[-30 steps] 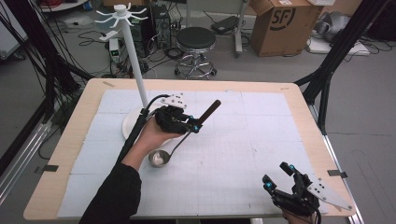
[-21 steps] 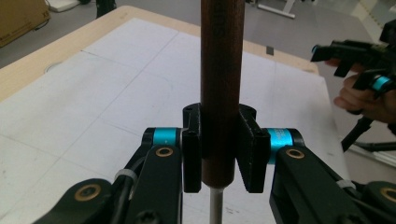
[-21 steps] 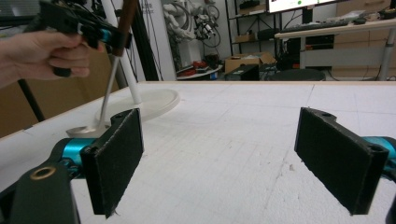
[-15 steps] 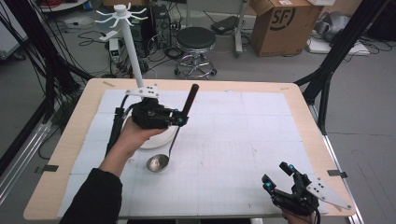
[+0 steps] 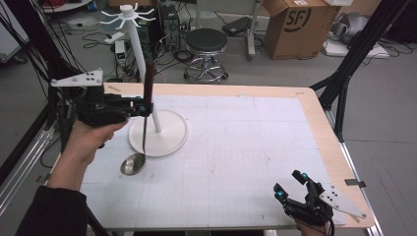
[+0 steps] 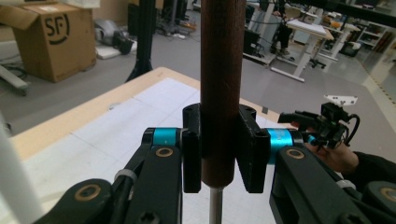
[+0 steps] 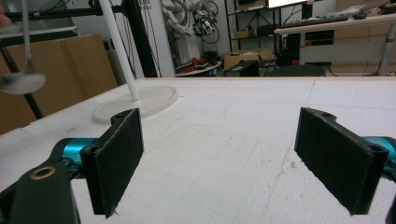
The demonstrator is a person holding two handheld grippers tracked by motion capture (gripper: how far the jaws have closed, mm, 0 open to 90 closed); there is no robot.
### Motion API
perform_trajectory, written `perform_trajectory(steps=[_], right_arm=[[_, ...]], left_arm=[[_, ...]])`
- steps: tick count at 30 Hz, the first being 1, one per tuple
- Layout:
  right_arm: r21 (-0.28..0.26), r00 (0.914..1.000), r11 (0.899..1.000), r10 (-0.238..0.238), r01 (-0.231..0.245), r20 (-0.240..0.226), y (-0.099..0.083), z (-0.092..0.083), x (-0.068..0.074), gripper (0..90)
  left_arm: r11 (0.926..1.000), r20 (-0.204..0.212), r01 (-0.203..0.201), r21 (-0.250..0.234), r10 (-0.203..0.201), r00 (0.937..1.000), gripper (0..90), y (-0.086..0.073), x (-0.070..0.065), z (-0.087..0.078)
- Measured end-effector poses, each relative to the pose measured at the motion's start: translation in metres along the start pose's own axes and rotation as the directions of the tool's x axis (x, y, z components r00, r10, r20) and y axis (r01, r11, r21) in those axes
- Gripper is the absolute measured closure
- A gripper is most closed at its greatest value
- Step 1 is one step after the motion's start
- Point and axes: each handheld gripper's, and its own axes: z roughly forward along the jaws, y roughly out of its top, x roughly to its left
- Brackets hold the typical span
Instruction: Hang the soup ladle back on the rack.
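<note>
Ladle now upright, clamped in left hand-held gripper, right hand-held gripper spread, "SF" box

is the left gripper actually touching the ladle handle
Touching. The left gripper view shows the left gripper with both jaws pressed flat against the ladle's wooden handle.

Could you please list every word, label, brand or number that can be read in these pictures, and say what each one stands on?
"SF" in black, with a curved stroke beside it: on the side of the open cardboard box on the floor beyond the table; the same box shows it in the left gripper view.
The boxes and shelves far off in the right gripper view: any print there is too small and blurred to read.
Nothing else legible.
</note>
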Motion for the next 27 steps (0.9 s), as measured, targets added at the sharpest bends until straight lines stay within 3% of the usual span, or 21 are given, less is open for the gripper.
perform_trajectory(steps=[7, 14, 18, 27], right_arm=[[0.009, 1.0, 1.0, -0.007, 0.007, 0.004, -0.001, 0.001, 0.0, 14.3], [0.012, 1.0, 1.0, -0.003, 0.003, 0.007, -0.001, 0.001, -0.003, 14.3], [0.012, 1.0, 1.0, 0.0, 0.0, 0.006, -0.001, -0.001, -0.003, 14.3], [0.005, 0.9999, 1.0, 0.008, -0.008, 0.015, -0.001, 0.0, -0.007, 14.3]], left_arm=[[0.9994, -0.041, 0.008, -0.034, -0.009, 0.9991, 74.0, 0.02, 0.008, -0.025], [0.9978, -0.065, 0.013, -0.065, -0.017, 0.9977, 74.0, 0.037, 0.017, -0.04], [0.9954, -0.08, 0.014, -0.094, -0.022, 0.9966, 74.0, 0.042, 0.023, -0.049], [0.9951, -0.112, 0.028, -0.095, -0.038, 0.9929, 73.9, 0.049, 0.047, -0.064]])
